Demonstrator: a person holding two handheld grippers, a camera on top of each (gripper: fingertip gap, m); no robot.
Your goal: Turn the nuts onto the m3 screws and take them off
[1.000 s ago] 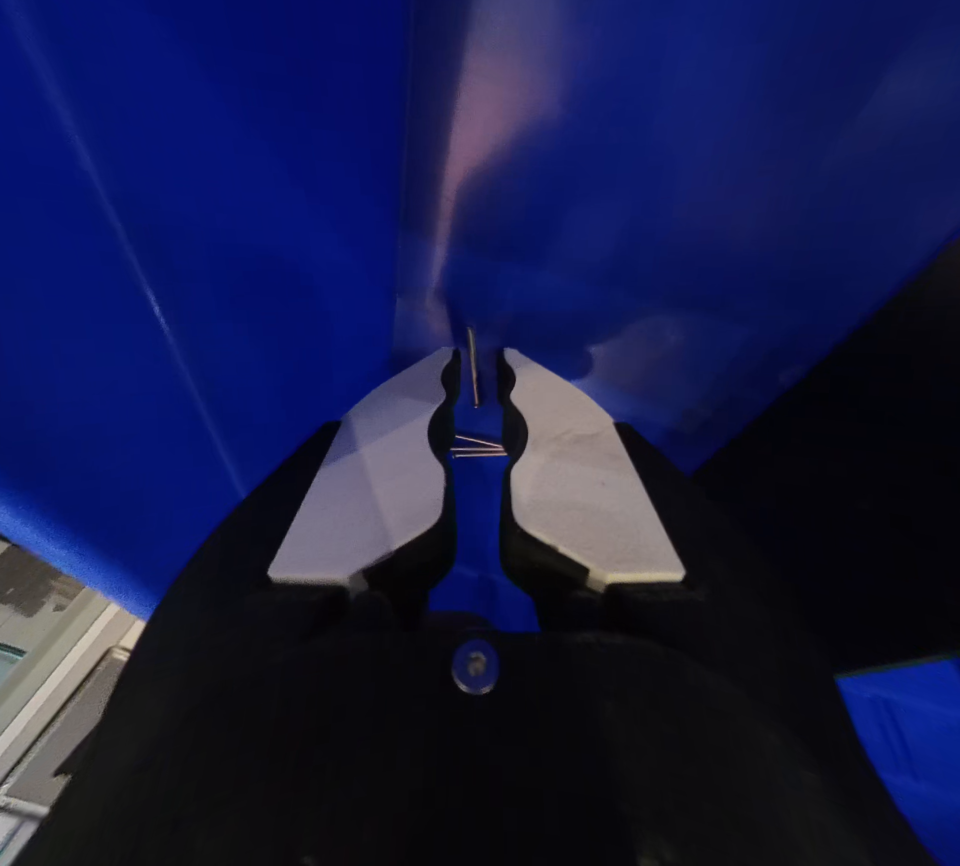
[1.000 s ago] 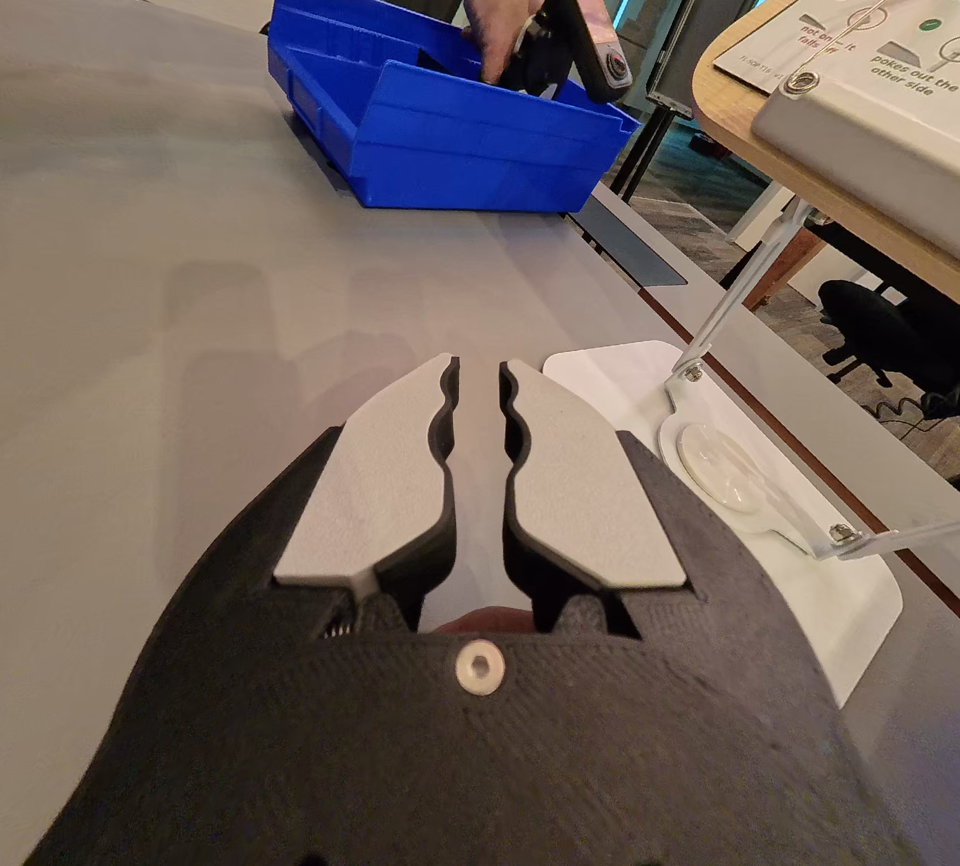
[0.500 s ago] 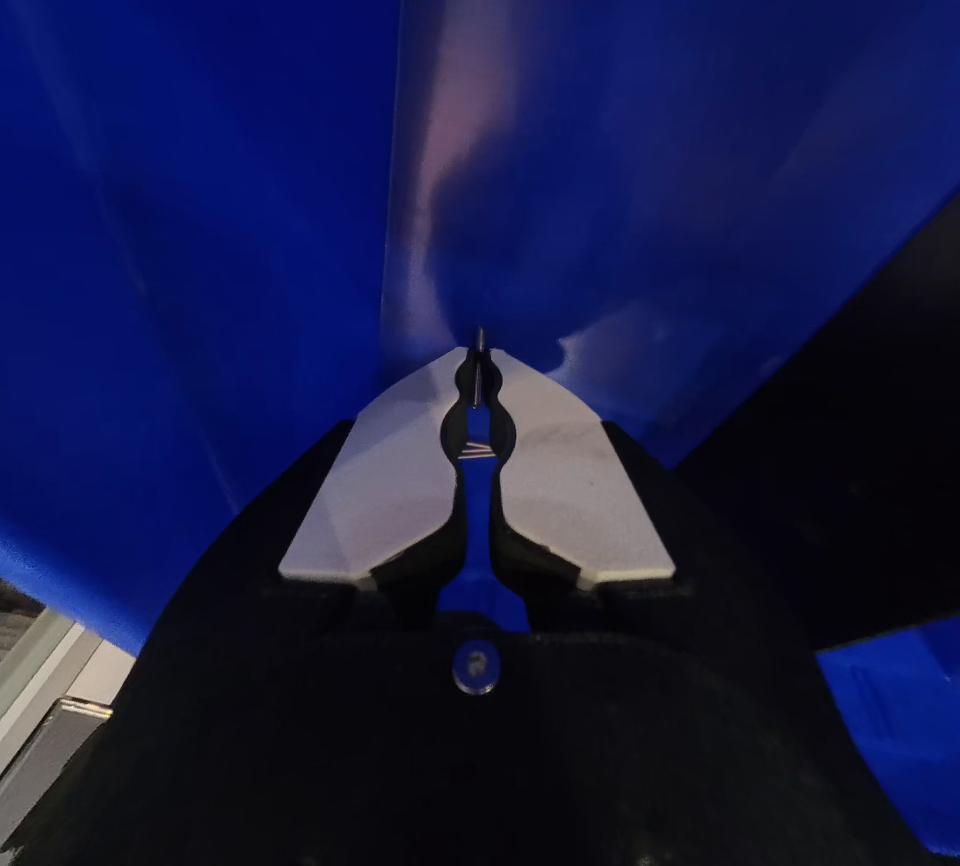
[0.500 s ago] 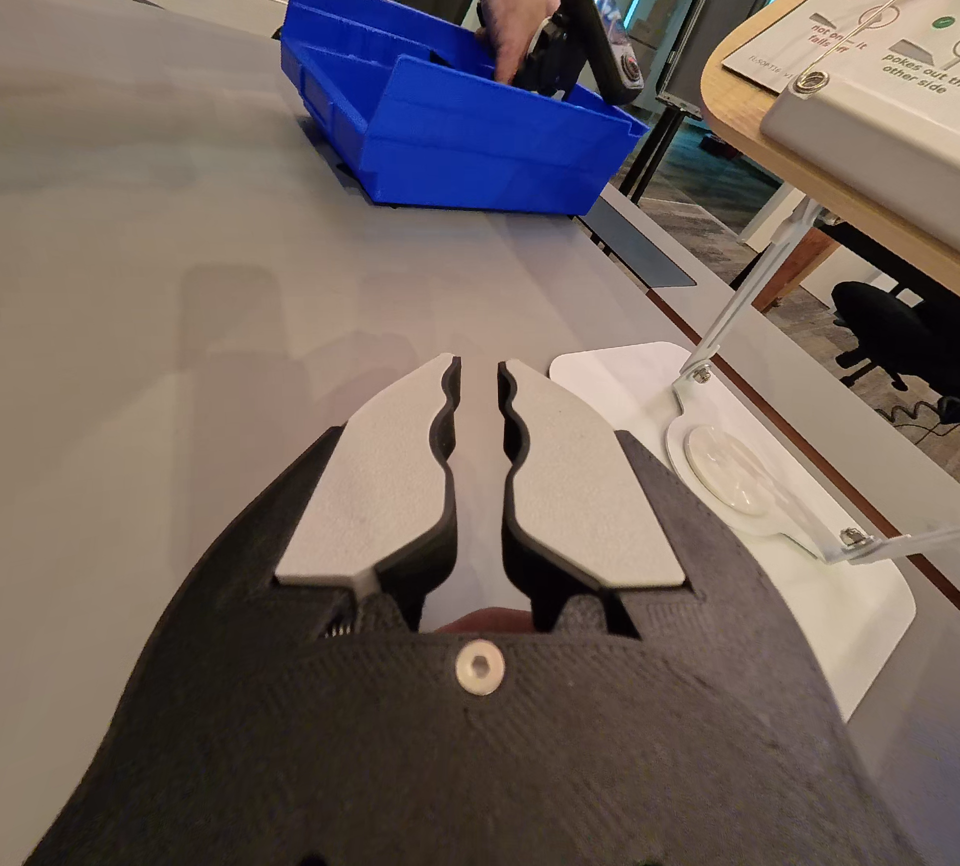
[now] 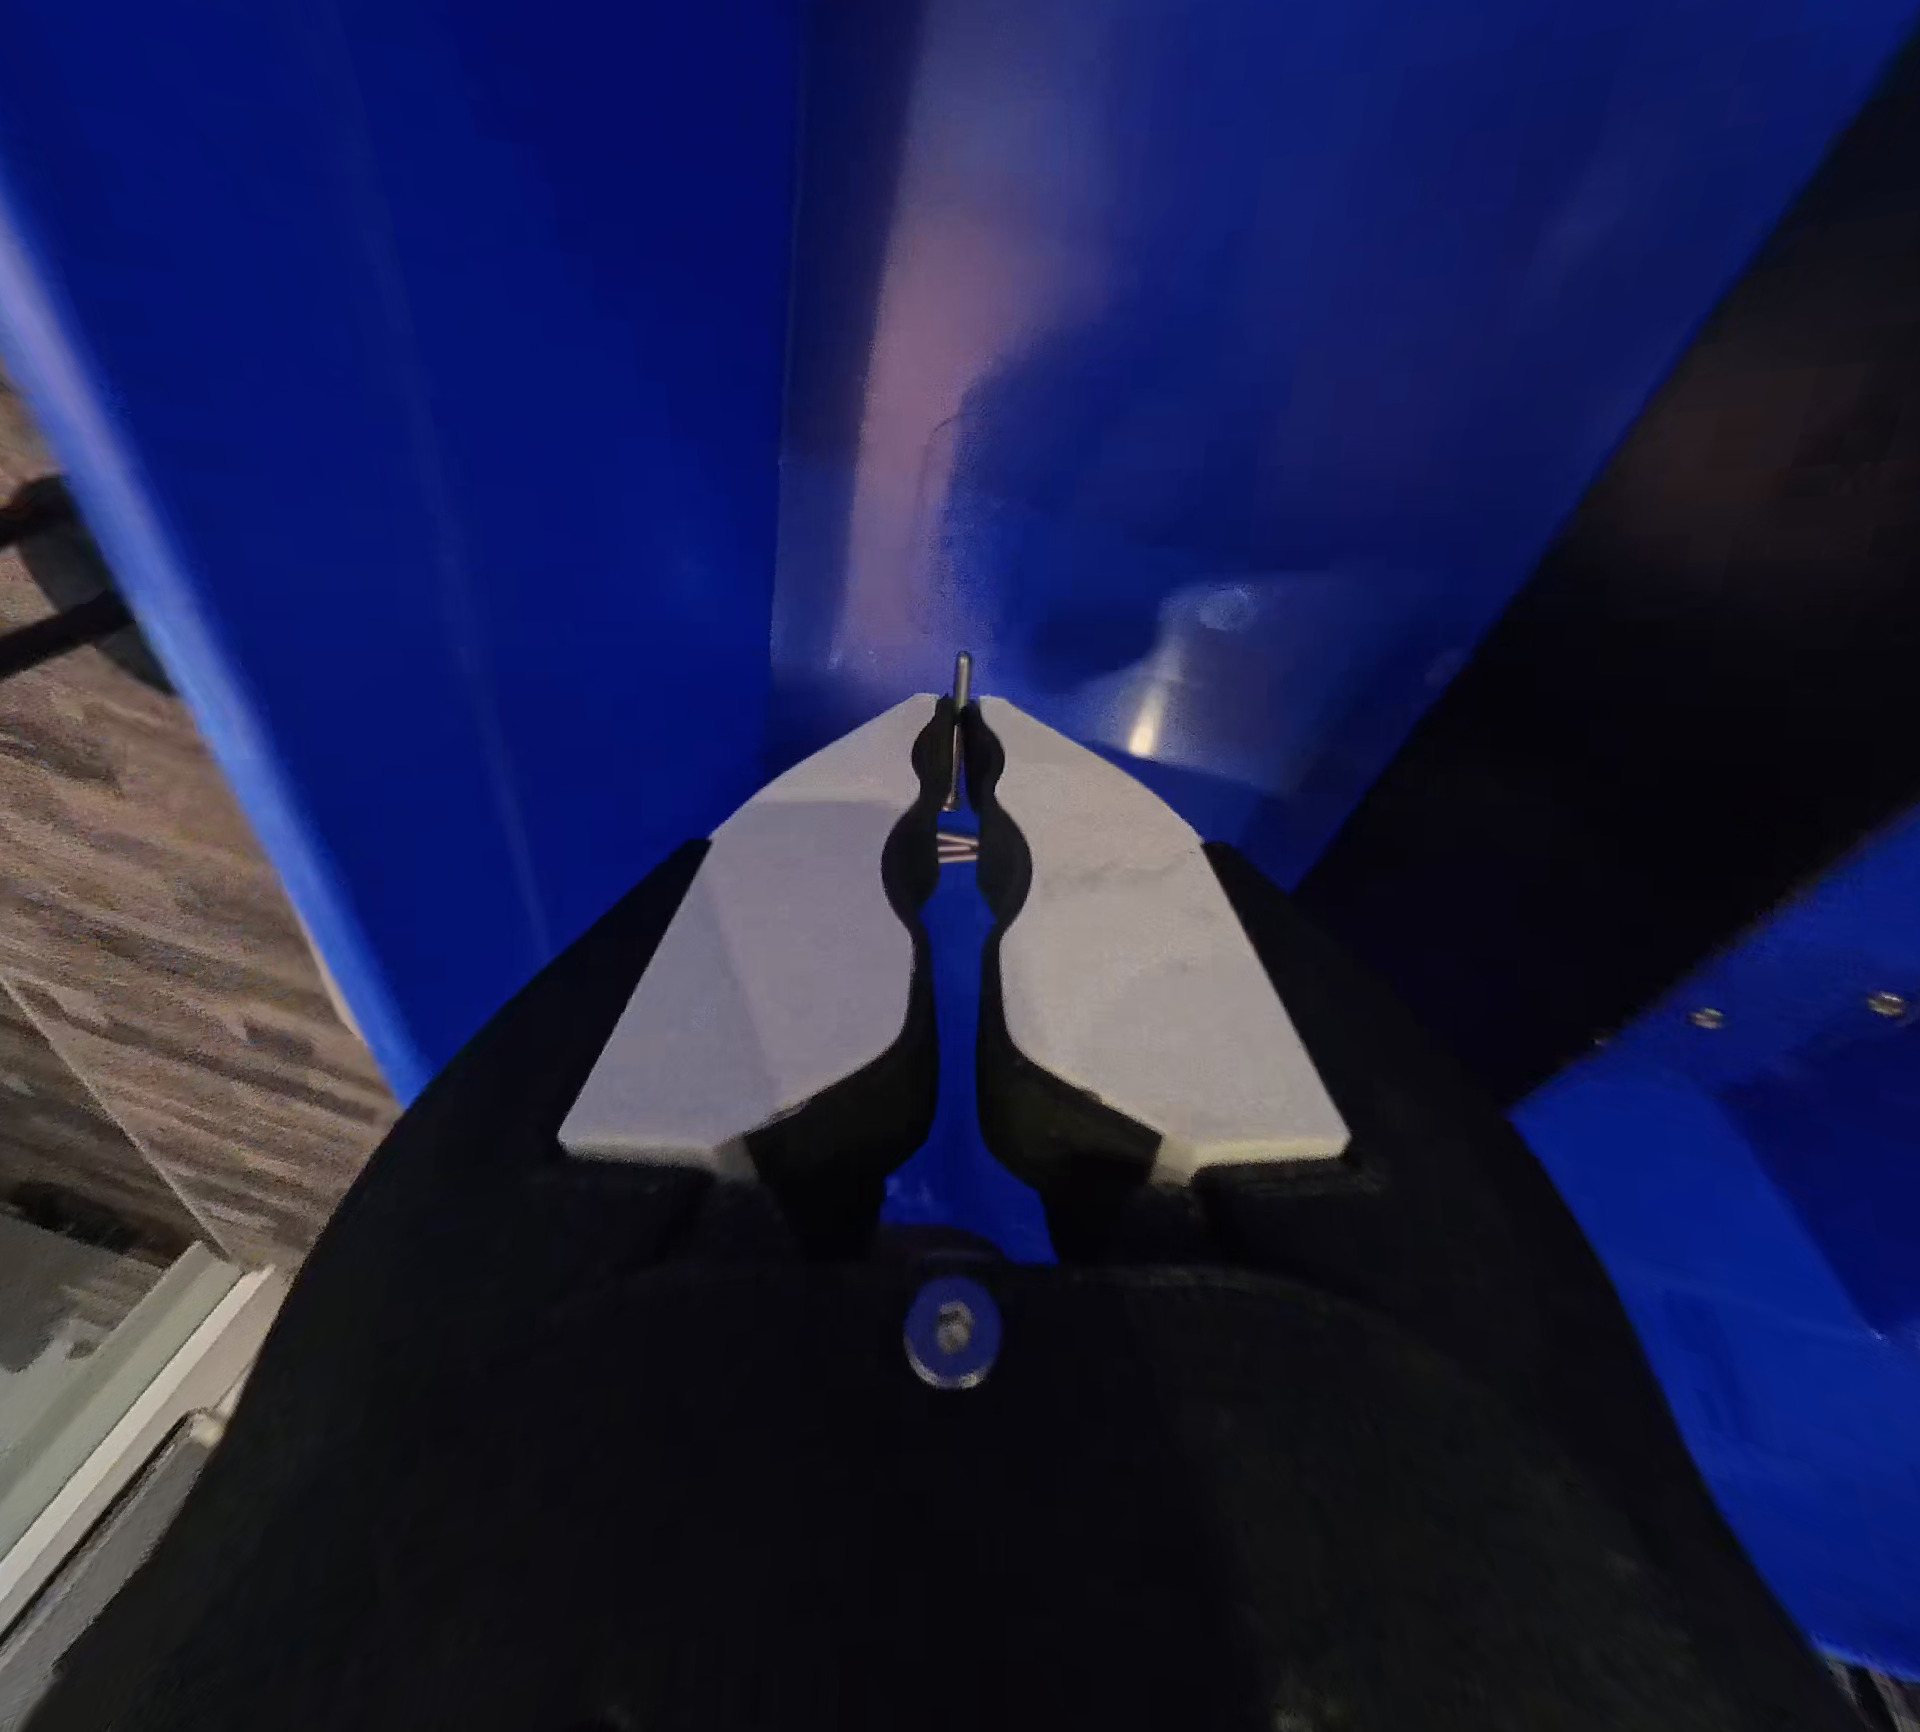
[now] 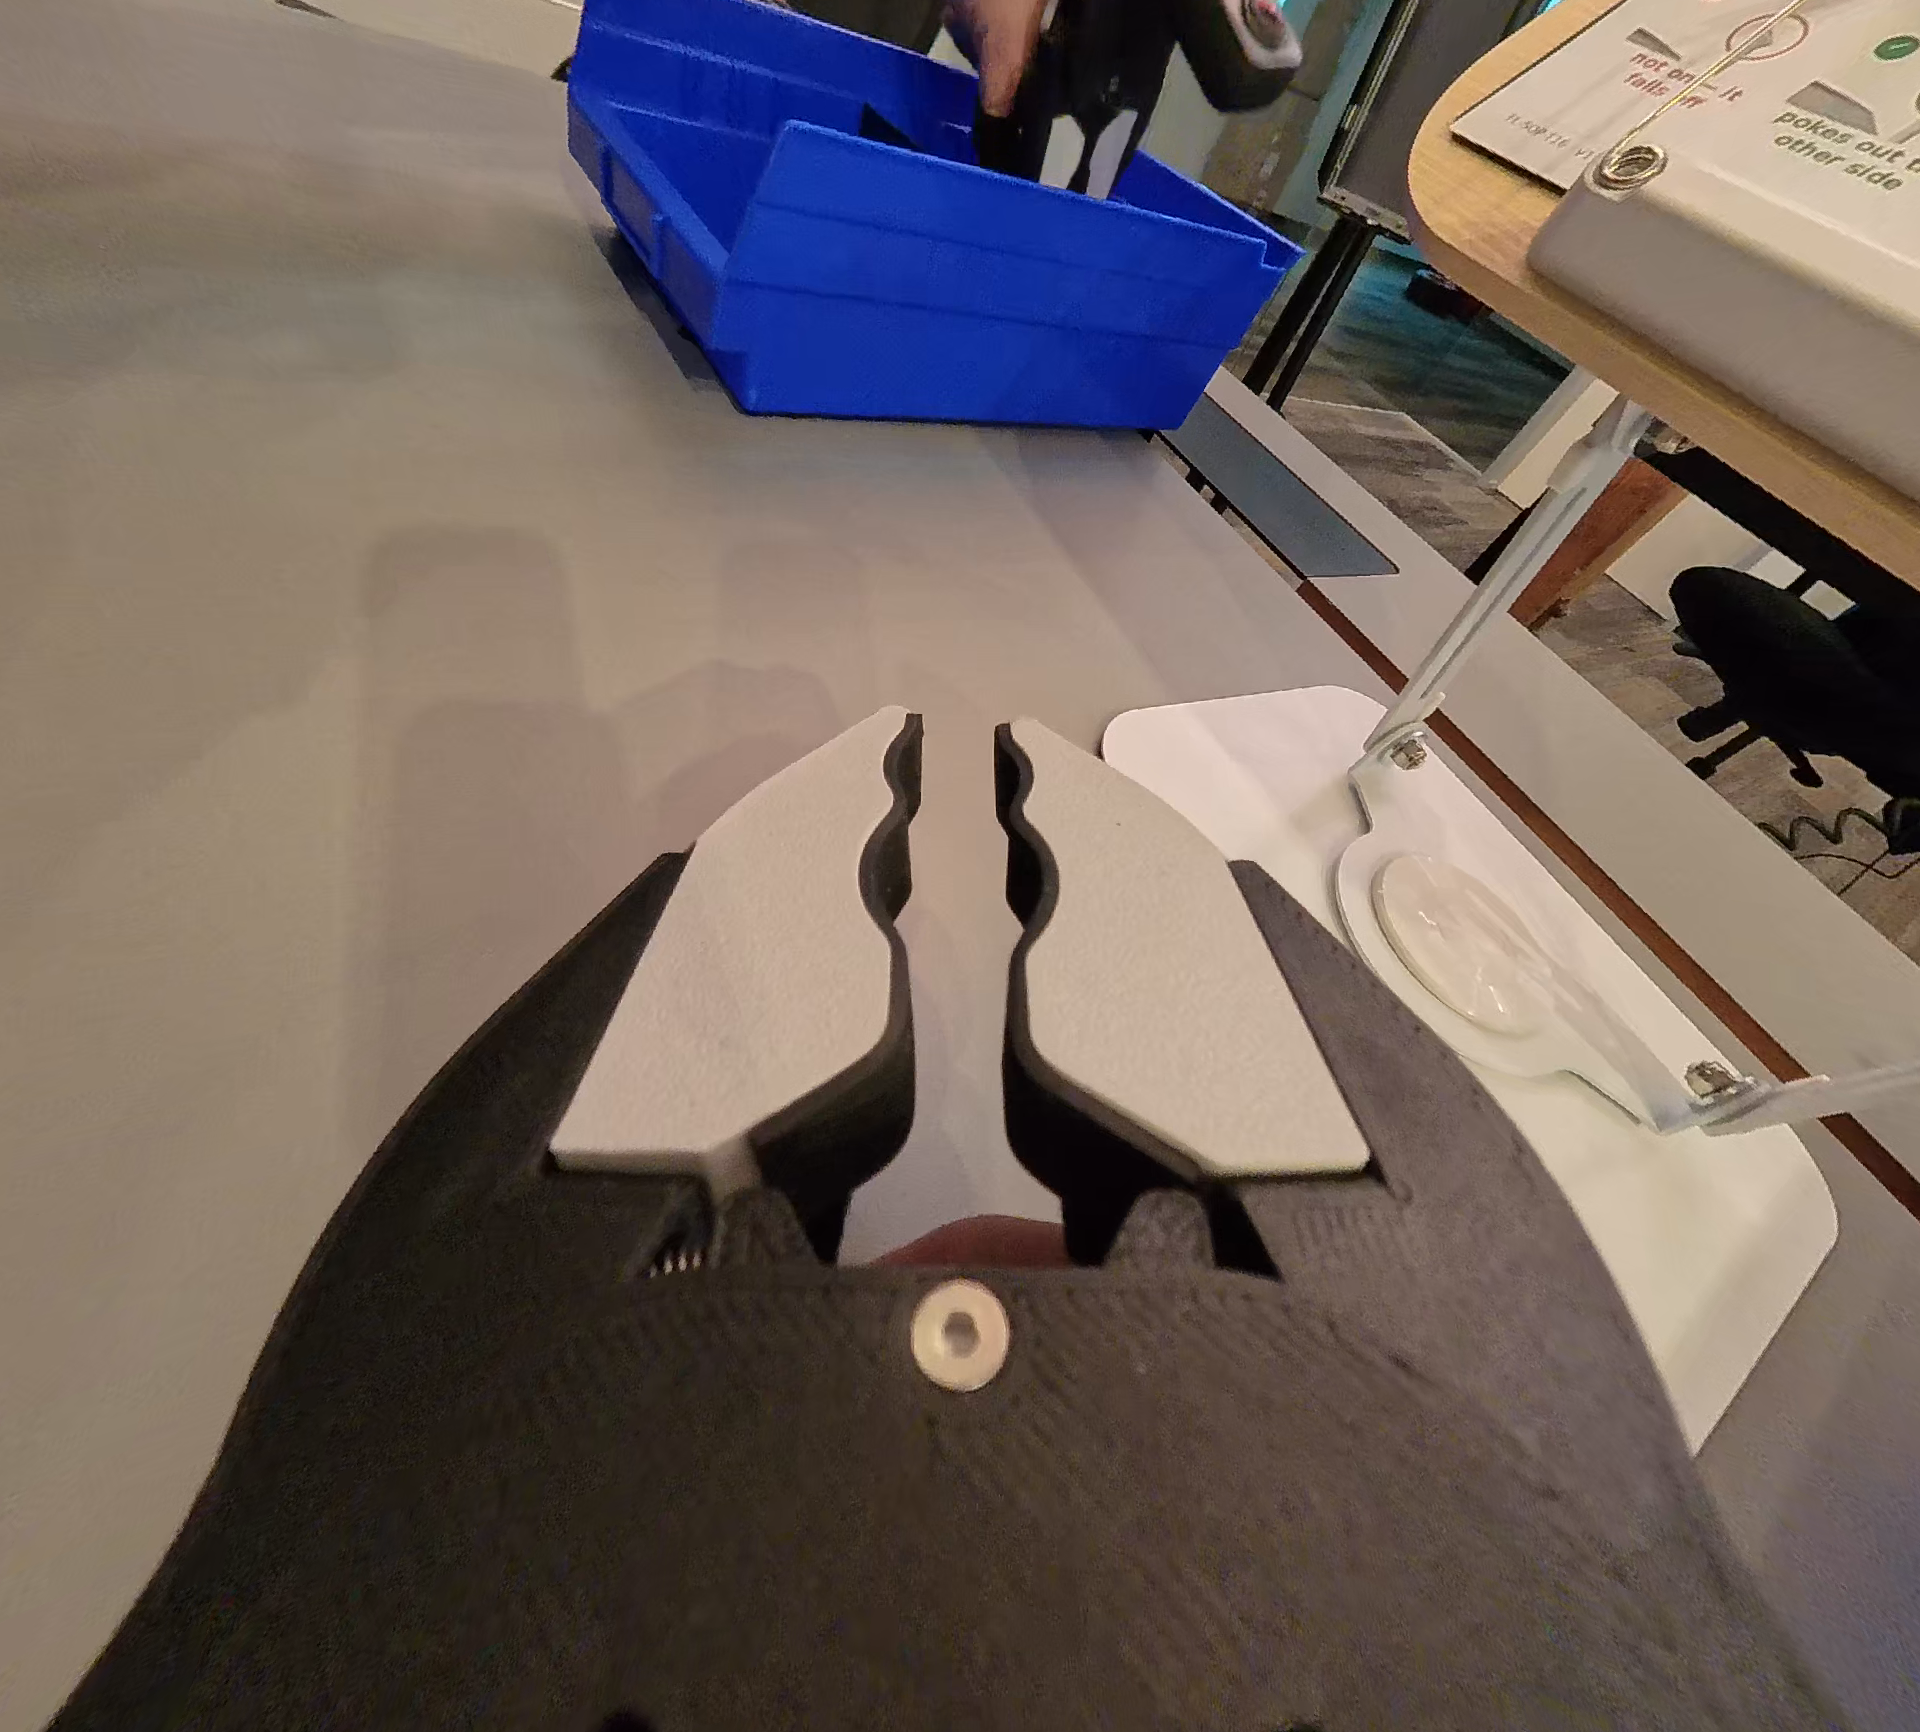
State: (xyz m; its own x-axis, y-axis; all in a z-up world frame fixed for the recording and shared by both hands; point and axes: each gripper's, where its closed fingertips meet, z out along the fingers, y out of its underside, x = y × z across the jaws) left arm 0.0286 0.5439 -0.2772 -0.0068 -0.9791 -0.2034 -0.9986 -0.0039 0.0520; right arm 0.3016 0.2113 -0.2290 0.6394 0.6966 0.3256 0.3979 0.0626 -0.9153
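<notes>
my left gripper (image 5: 958, 714) is down in the blue bin (image 5: 1351, 332), its tips pinched on a thin m3 screw (image 5: 956, 732). it's tiny, stiff and slippery, so i'd grip mid-shaft. my right gripper (image 6: 958, 732) hovers over the grey table (image 6: 312, 539), narrowly parted and empty.

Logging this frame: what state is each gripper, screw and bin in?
Left gripper: jaws shut on a screw, inside the bin.
Right gripper: open, empty, over the table.
Loose screws: lying on the bin floor.
Bin: upright on the table.
</notes>
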